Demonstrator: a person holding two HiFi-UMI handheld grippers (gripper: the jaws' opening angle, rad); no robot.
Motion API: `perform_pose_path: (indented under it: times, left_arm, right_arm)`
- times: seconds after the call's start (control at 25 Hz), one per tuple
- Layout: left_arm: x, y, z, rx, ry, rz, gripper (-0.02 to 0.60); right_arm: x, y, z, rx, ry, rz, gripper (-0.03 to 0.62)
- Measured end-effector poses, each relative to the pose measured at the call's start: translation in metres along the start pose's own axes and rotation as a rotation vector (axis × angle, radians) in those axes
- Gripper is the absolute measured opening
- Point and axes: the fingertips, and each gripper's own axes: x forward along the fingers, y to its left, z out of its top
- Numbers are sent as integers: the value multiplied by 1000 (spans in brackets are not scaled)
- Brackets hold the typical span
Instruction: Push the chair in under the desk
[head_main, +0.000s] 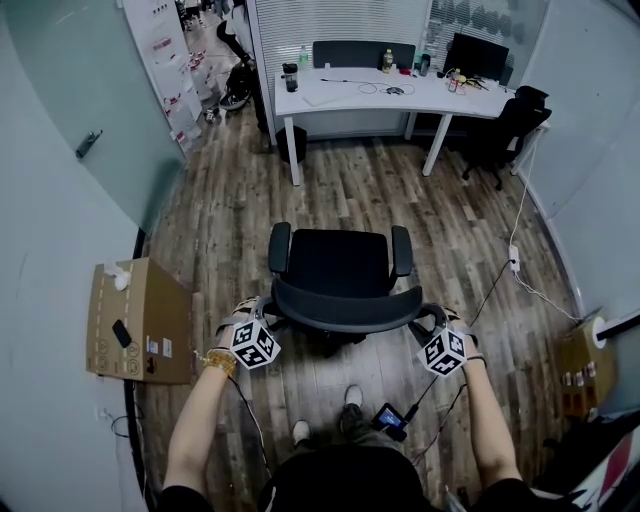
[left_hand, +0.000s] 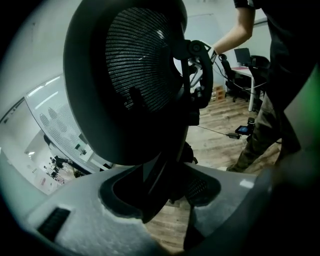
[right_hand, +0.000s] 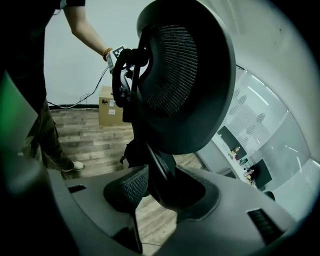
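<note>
Both ends of the backrest (head_main: 345, 306) are pinched, one by the left hand-held gripper (head_main: 266, 308), one by the right hand-held gripper (head_main: 426, 318), so a straight push can be given. The chair (head_main: 338, 262) is seen well short of the surface (head_main: 345, 100), facing it.

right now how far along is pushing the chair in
Done: left gripper and right gripper grip the backrest at both ends. In hand: the push itself, with the chair standing mid-room. Left: roll it across the floor to the desk and tuck it under.
</note>
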Motion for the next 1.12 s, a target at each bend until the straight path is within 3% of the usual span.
perform_pose_path:
  times: [0.32, 0.68, 1.12]
  left_arm:
    - [2, -6, 8, -40, -9, 6, 222]
    - [5, -14, 20, -62, -29, 13, 215]
    - [11, -22, 35, -132, -17, 43, 224]
  right_arm:
    - [1, -8, -8, -24, 35, 36, 166]
    - [1, -19, -19, -87, 6, 65, 167]
    - [5, -34, -33, -83, 23, 152, 167]
